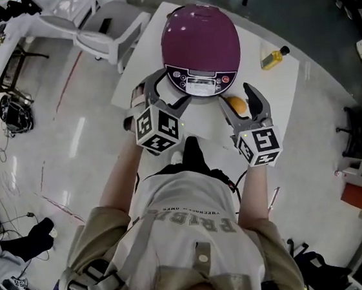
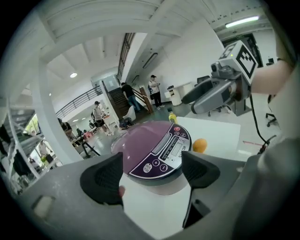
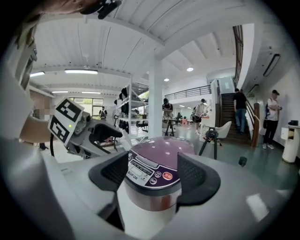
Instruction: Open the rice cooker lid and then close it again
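Purple and shut, the rice cooker [image 1: 200, 41] sits on the white bench [image 1: 265, 83] just ahead of both pairs of tongs. The left tongs [image 1: 164, 94] and right tongs [image 1: 240, 105] are each spread and pinch nothing. Their jaws frame the control panel [image 1: 201, 79] from either side of the front, apparently lined up for a lid release there, so opening has not begun. A round orange thing [image 1: 238, 104] lies just beside the right tongs, and a yellow bottle [image 1: 273, 57] stands farther beyond them, both seemingly clear of the lid's swing.
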The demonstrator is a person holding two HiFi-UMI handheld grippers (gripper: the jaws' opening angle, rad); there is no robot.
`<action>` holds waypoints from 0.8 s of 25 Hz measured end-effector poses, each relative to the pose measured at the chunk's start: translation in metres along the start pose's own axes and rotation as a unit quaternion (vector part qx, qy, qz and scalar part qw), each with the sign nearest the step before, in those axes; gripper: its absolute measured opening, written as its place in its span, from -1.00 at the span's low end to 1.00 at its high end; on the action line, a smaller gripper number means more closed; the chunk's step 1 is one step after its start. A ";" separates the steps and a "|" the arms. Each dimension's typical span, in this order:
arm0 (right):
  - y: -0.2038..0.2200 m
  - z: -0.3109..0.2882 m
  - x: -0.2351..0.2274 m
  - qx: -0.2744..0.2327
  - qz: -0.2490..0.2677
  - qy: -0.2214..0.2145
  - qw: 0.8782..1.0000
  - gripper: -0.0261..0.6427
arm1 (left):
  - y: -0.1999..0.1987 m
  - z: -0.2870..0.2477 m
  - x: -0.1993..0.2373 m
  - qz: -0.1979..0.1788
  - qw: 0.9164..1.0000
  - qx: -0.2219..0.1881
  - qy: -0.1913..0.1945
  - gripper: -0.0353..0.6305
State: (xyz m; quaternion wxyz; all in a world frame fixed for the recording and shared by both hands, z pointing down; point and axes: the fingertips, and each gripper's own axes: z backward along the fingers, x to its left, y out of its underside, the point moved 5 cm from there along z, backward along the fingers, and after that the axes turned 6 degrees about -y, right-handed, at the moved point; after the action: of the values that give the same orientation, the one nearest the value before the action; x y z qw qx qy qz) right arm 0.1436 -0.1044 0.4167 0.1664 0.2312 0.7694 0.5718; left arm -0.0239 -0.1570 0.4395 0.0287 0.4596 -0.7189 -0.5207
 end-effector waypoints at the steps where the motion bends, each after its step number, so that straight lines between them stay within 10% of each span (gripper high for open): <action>1: 0.000 -0.006 0.001 0.013 0.011 -0.017 1.000 -0.02 | -0.001 -0.003 0.000 -0.020 1.000 0.003 0.005 0.32; 20: 0.016 -0.069 0.018 0.198 0.166 -0.195 0.946 0.12 | -0.007 -0.045 -0.035 -0.178 0.974 0.048 0.130 0.39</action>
State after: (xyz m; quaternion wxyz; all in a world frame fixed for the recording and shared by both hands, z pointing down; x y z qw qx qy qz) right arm 0.0952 -0.1463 0.4518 0.1671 0.4907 0.7704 0.3711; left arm 0.0243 -0.1654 0.4701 0.0066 0.6449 -0.6399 -0.4177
